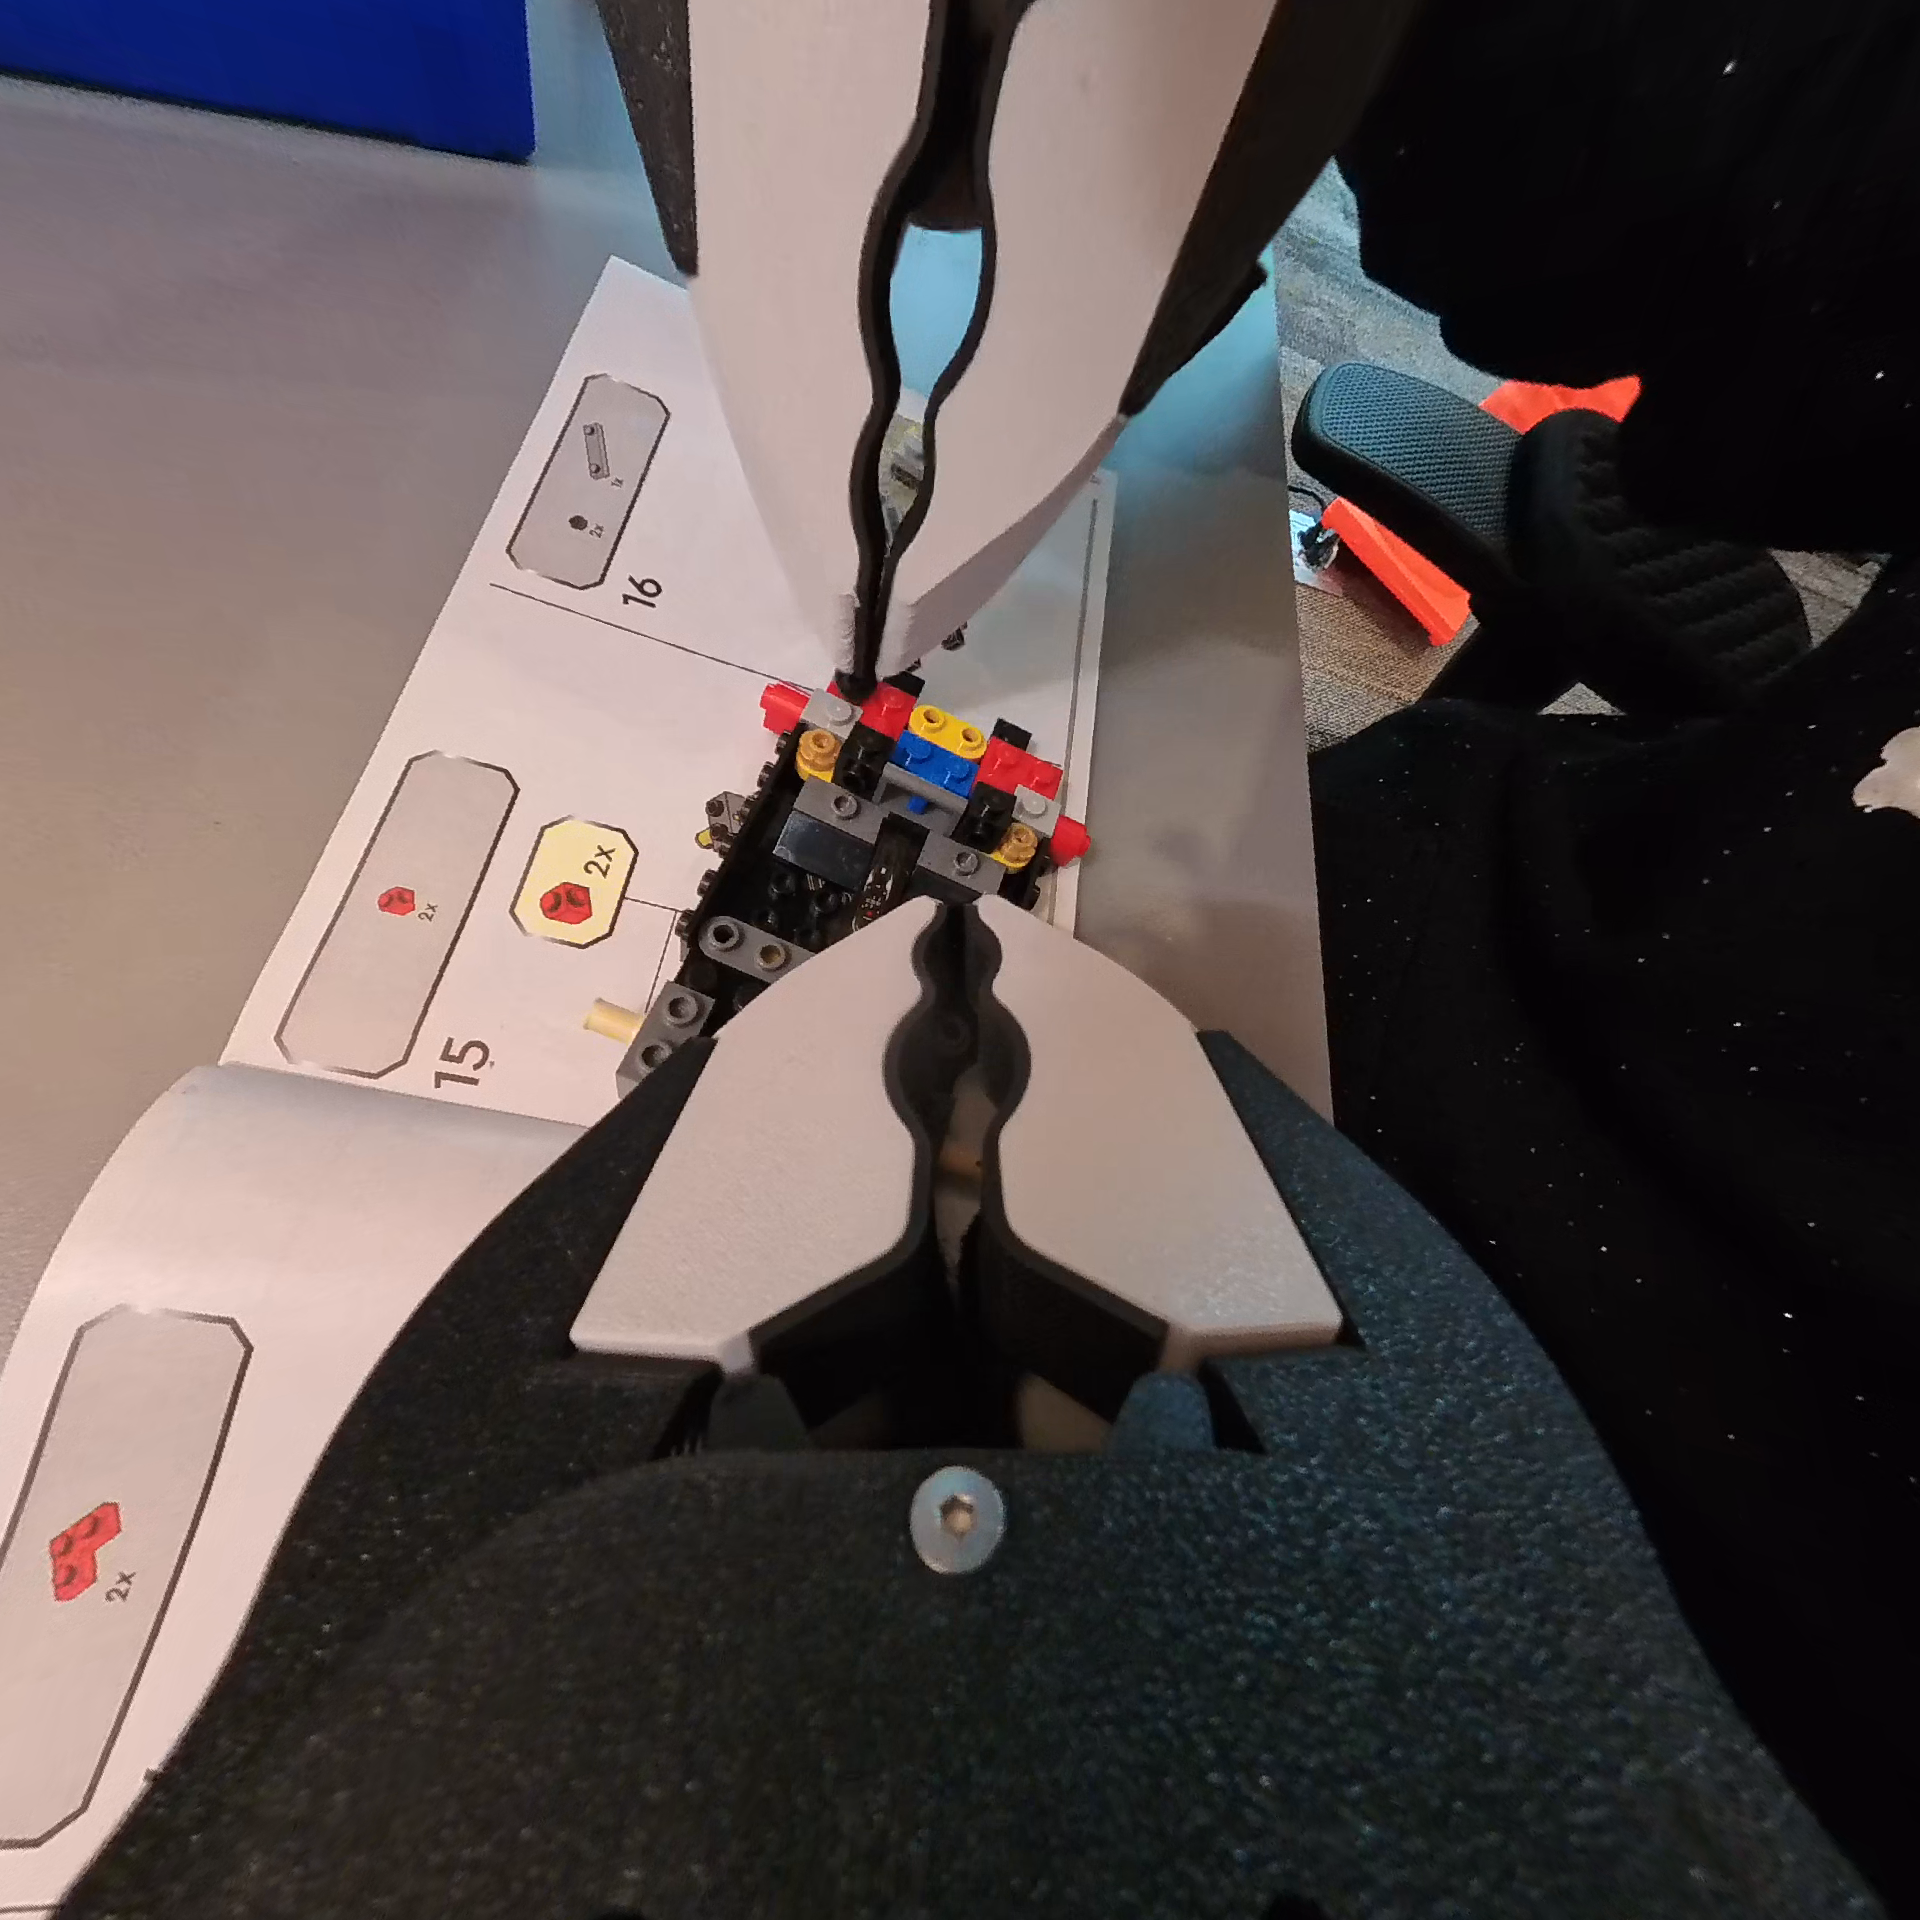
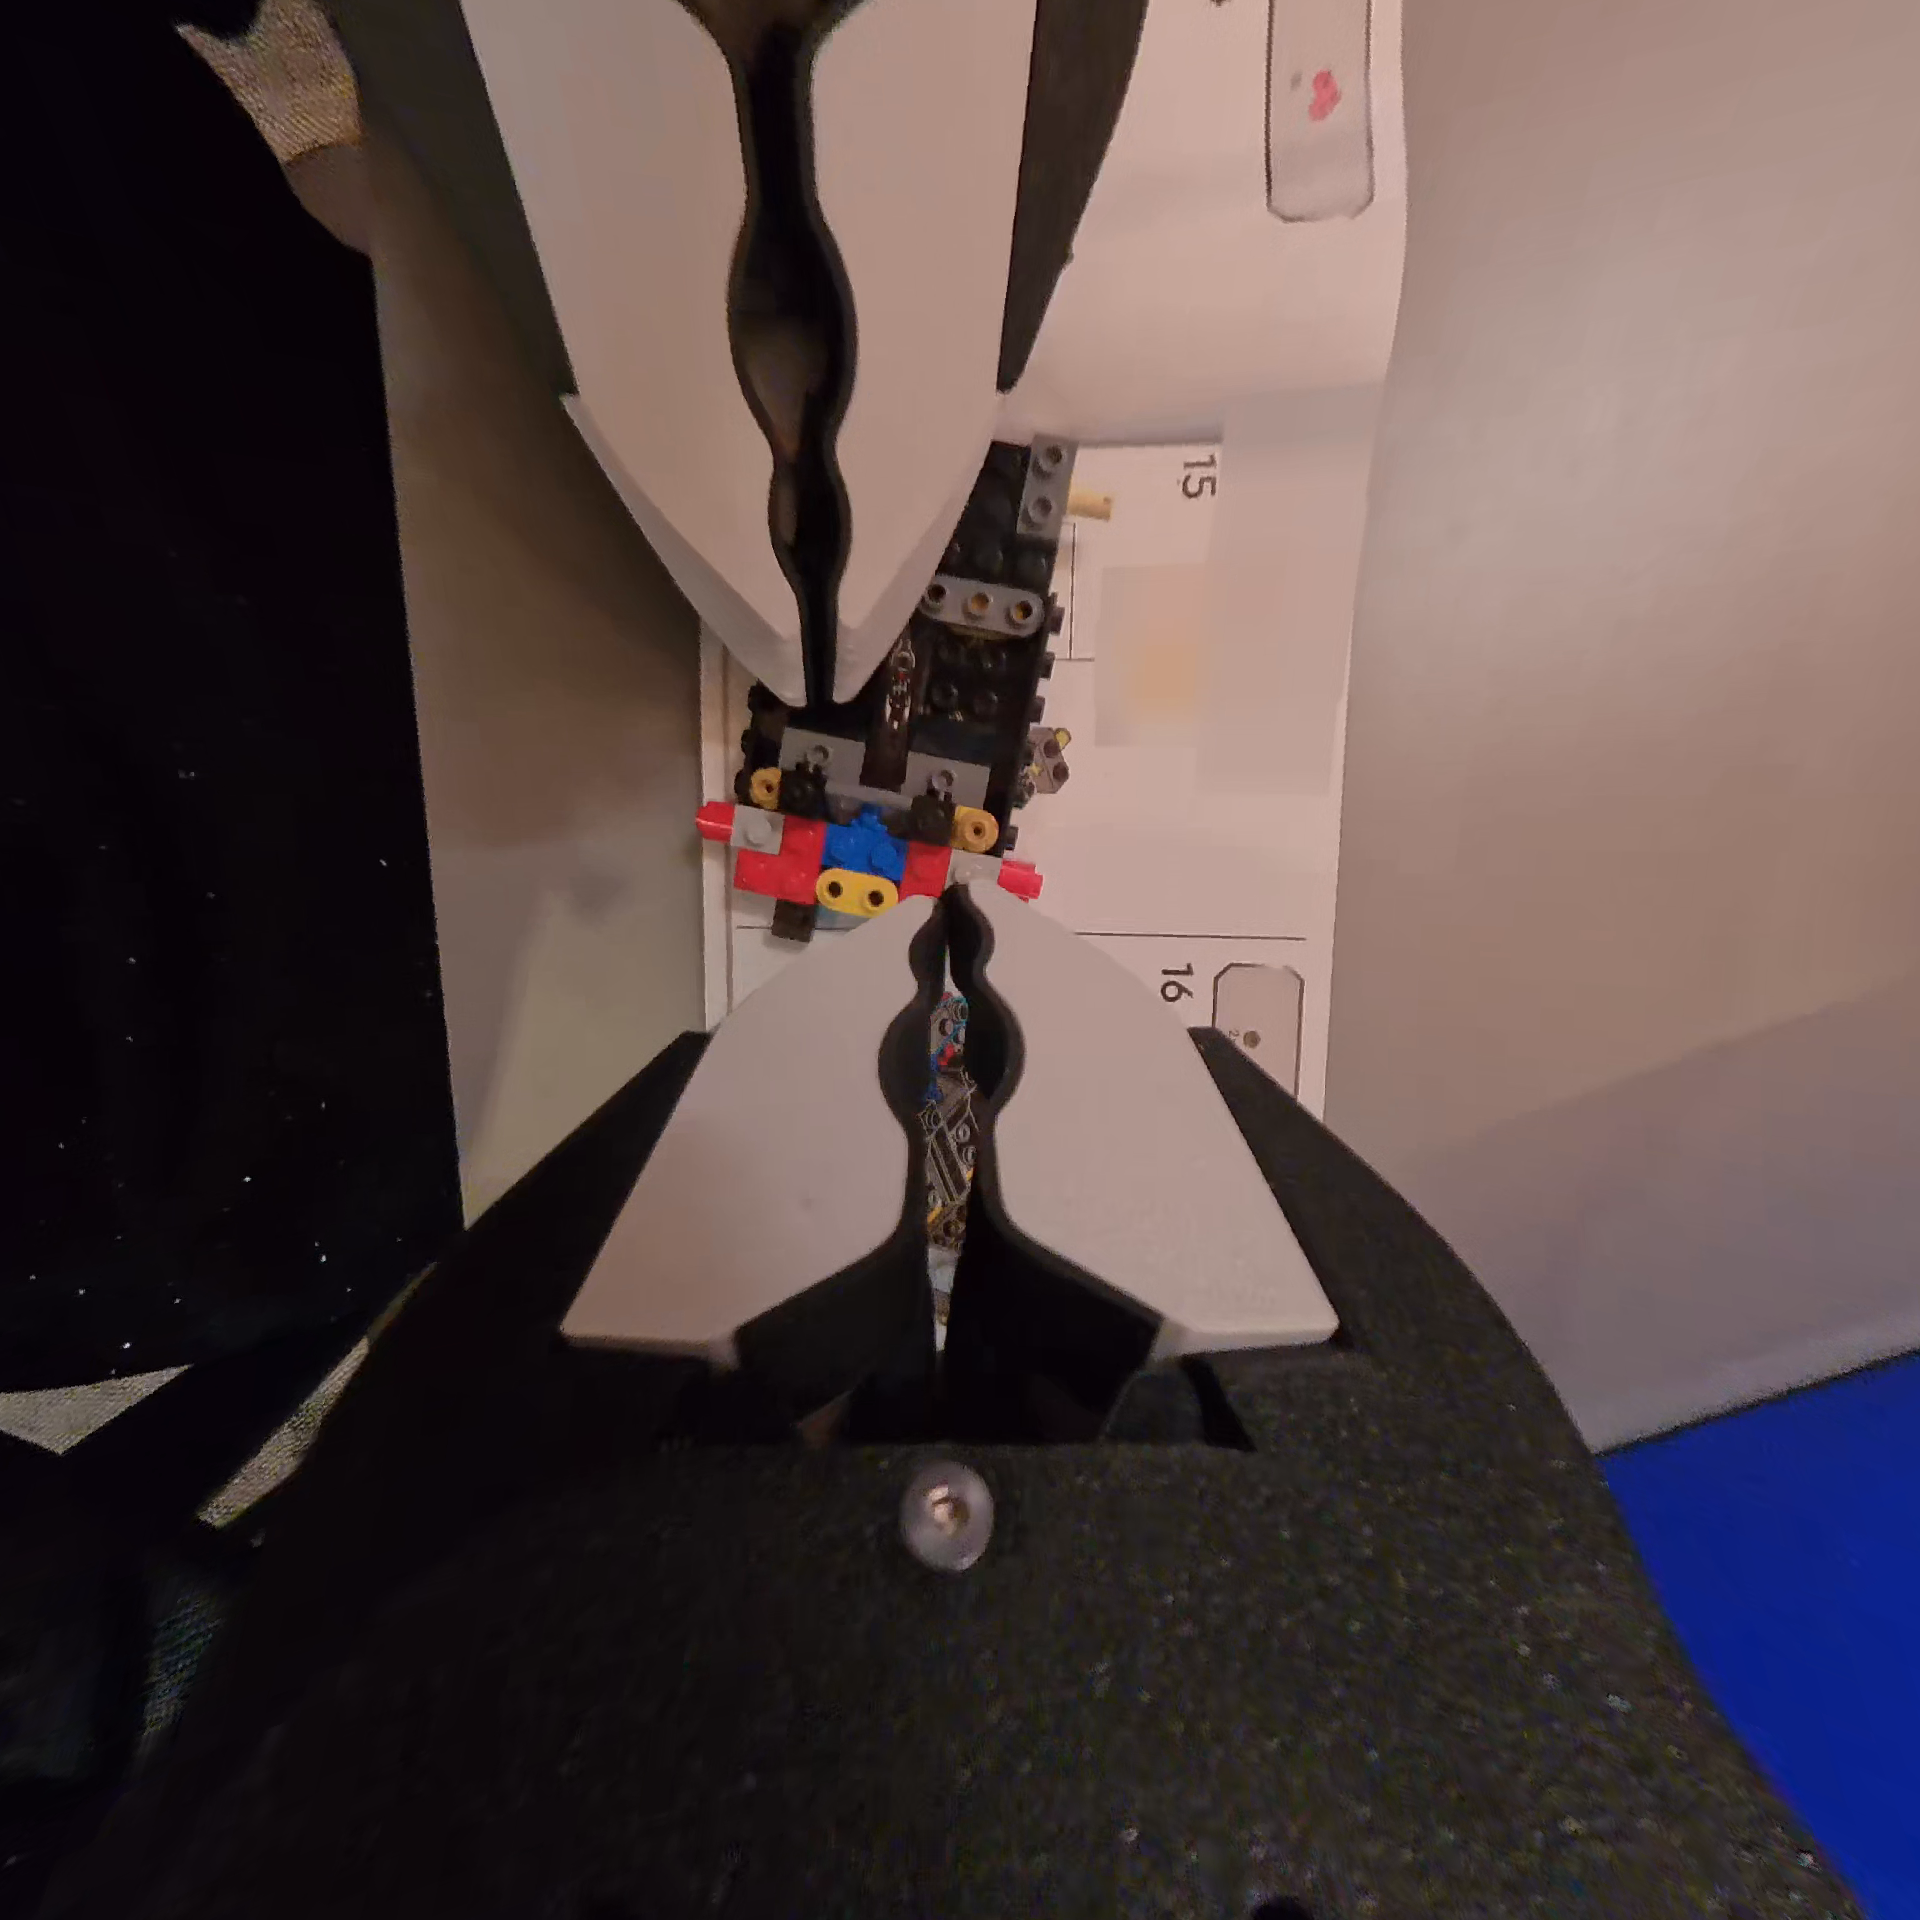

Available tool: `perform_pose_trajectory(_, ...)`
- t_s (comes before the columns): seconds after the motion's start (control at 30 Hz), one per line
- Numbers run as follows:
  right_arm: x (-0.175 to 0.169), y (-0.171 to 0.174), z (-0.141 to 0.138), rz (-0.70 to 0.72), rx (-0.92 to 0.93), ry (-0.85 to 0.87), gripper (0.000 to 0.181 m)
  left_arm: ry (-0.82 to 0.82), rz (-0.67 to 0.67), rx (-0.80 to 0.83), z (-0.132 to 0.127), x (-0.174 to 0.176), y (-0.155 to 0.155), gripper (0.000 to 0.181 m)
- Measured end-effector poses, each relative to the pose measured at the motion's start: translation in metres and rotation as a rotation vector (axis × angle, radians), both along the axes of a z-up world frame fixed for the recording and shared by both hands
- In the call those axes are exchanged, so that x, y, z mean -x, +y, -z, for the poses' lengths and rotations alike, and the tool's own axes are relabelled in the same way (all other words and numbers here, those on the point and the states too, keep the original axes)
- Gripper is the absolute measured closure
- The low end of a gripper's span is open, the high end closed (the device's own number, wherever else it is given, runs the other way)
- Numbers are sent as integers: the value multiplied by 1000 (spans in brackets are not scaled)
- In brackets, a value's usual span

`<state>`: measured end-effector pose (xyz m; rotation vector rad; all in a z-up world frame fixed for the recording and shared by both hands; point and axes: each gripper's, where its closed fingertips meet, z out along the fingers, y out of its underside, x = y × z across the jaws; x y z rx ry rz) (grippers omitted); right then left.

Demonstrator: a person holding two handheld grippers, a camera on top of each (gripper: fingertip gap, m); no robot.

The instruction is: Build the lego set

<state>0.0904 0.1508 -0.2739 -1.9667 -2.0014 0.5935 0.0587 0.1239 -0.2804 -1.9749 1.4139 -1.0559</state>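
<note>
The lego model [image 1: 914, 800] is a black body with grey plates and a red, blue and yellow end. It lies on the instruction sheet [image 1: 582, 686] and also shows in the right wrist view [image 2: 883, 831]. My left gripper [image 1: 951, 912] is shut, with its tips down on the black body near the grey plates; the right wrist view shows it [image 2: 826, 694] coming in from the top. My right gripper [image 2: 948, 900] is shut, with its tips at the small grey plate on the red end; in the left wrist view it [image 1: 857, 681] comes in from above. A dark spot at its tips may be a tiny piece or just the pad.
The grey table [image 1: 208, 468] ends just right of the sheet at its edge [image 1: 1288, 727]. A person's dark clothing [image 1: 1610, 1039] is beyond the edge. A black chair with orange parts [image 1: 1455, 520] stands on the floor. A blue object [image 1: 260, 62] is at the far left. Across from one pair of fingers to the other is roughly 5 cm. The blue object [image 1: 260, 62] lies around 15 cm away from my right fingertips. It is also in sight in the right wrist view [image 2: 1688, 1456].
</note>
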Motion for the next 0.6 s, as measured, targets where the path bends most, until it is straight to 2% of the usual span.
perform_pose_trajectory(0.37, -1, 1, 2, 5, 12, -10, 181, -1, 1, 8, 0, 0, 0, 181)
perform_pose_trajectory(0.6, 0, 0, 3, 11, -68, 28, 181, -4, -2, 10, 0, 0, 0, 181)
